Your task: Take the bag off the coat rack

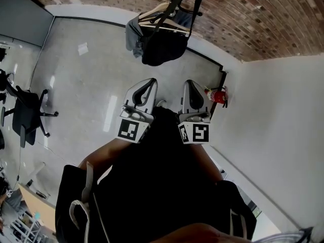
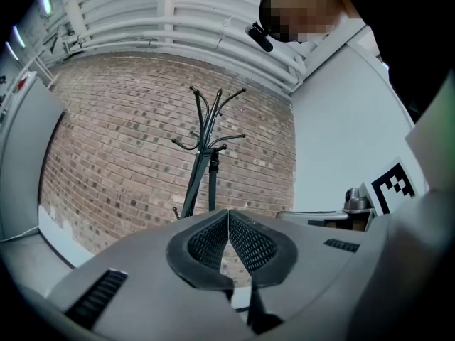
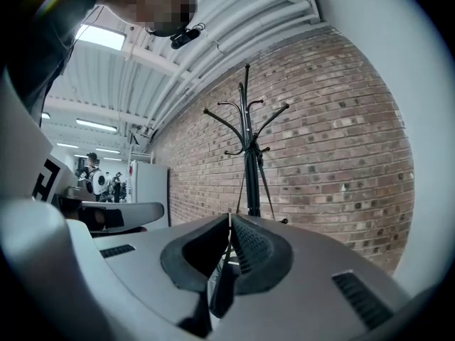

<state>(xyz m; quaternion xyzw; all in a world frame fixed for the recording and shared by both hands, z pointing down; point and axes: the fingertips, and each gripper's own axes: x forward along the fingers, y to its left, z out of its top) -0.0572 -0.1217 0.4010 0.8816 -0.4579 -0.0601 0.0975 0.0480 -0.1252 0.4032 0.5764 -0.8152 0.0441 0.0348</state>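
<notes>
1. Brick wall (image 1: 253, 19) and pale grey floor (image 1: 86, 85) lie behind a dark coat rack (image 1: 174, 1), which stands close to the wall.
2. The left gripper (image 1: 150, 81) has its jaws pressed together at the tips. In its own view the ribbed pads (image 2: 245, 241) meet with nothing between them.
3. The right gripper (image 1: 190, 83) is likewise closed and empty, its pads (image 3: 249, 246) touching at the front edge.
4. Both grippers are held side by side near the person's dark-clothed body. They point towards the coat rack and are well apart from it.
5. The bag (image 1: 162, 49) hangs on the coat rack. It is black, soft and rounded, sagging into a pouch, and a dark strap (image 1: 195, 9) runs up from it to the rack.
6. A grey garment (image 1: 134, 37) hangs just beside the bag on the rack's left side, with a light-coloured hanger bar (image 1: 162, 22) across the top of both.
7. In both gripper views only the rack's upper pole and curved hooks (image 2: 206, 148) (image 3: 249, 155) rise above the gripper bodies.
8. A red fire extinguisher (image 1: 217, 95) stands to the right of the coat rack, by the white wall (image 1: 273, 110).
9. A black office chair (image 1: 25, 113) stands well to the rack's left.
</notes>
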